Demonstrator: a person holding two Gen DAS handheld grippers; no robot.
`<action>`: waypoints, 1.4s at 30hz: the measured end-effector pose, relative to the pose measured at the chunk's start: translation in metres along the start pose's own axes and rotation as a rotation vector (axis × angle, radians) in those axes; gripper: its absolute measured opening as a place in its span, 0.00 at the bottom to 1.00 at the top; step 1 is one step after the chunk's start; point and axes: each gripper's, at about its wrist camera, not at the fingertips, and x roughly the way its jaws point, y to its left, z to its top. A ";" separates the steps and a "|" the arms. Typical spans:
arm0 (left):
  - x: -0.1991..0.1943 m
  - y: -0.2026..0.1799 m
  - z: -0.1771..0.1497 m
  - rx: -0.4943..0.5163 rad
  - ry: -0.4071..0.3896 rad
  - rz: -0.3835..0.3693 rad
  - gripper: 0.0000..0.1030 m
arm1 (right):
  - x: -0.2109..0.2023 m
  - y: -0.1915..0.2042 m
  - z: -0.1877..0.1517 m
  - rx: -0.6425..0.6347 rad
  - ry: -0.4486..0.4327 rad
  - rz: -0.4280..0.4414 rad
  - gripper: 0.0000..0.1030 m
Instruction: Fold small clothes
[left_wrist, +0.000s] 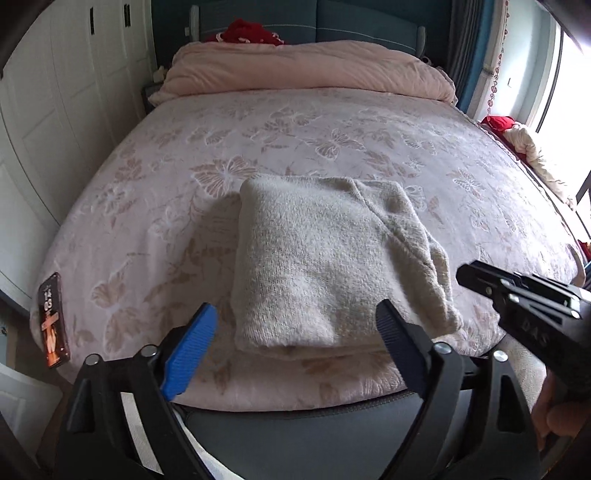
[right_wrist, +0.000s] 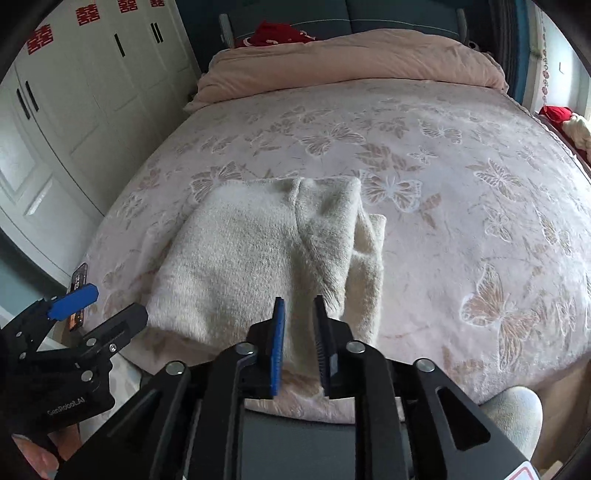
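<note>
**Folded garment on bed, both grippers released**

The garment (cream, fuzzy knit) lies folded into a thick rectangular stack on the bed, near its front edge. A narrower layer protrudes along the stack's right side. The bed carries a pink cover with a butterfly pattern.

The left gripper is above the front edge of the bed with its jaws spread wide; the near edge of the garment shows between them, and neither pad presses on it. Nothing is held.

The right gripper is over the front right corner of the garment. Its jaws stand a narrow gap apart, with the knit visible through the gap; the pads do not clamp the fabric.

A phone lies at the bed's left edge, well apart from the garment. A pink quilt is bunched at the far end of the bed, with a red item behind it.
</note>
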 end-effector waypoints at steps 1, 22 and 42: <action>-0.003 -0.003 -0.002 0.005 -0.006 0.006 0.86 | -0.004 -0.001 -0.006 0.005 -0.006 -0.009 0.31; 0.000 -0.023 -0.071 -0.009 -0.053 0.207 0.91 | -0.007 0.011 -0.079 -0.026 -0.050 -0.175 0.66; 0.001 -0.012 -0.075 -0.088 -0.046 0.217 0.95 | -0.001 0.017 -0.083 -0.018 -0.040 -0.139 0.66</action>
